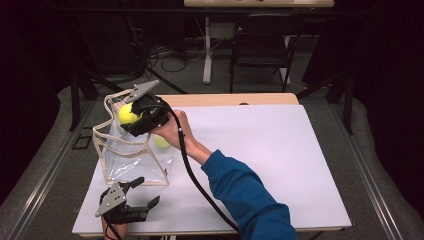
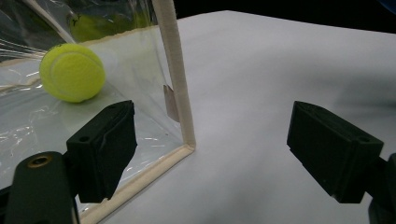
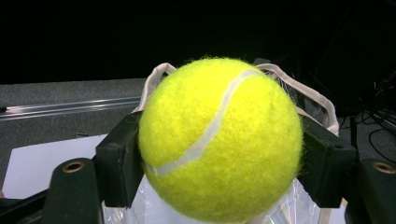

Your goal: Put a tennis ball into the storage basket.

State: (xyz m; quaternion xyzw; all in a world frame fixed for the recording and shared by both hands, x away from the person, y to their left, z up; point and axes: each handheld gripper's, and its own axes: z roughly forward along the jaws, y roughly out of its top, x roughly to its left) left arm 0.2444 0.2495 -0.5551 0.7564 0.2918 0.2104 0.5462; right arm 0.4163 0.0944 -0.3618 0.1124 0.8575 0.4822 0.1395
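A clear plastic bag (image 1: pixel 131 159) with cream trim stands open at the left of the white table (image 1: pixel 280 165). My right gripper (image 1: pixel 131 116) is shut on a yellow tennis ball (image 1: pixel 126 114) held over the bag's mouth. In the right gripper view the ball (image 3: pixel 219 140) sits between both jaws, with the bag's handles (image 3: pixel 322 100) behind it. A second tennis ball (image 1: pixel 161 142) lies inside the bag, partly hidden by the hand. It shows through the plastic as the ball (image 2: pixel 72 72) in the left gripper view. My left gripper (image 1: pixel 146 191) stands open by the bag's near corner (image 2: pixel 187 147).
The table's front edge (image 1: pixel 210 231) runs just below the left gripper. A black cable (image 1: pixel 192 175) trails from the right gripper across the table beside the blue sleeve (image 1: pixel 250 195). Beyond the table stand a dark chair (image 1: pixel 260 47) and floor cables.
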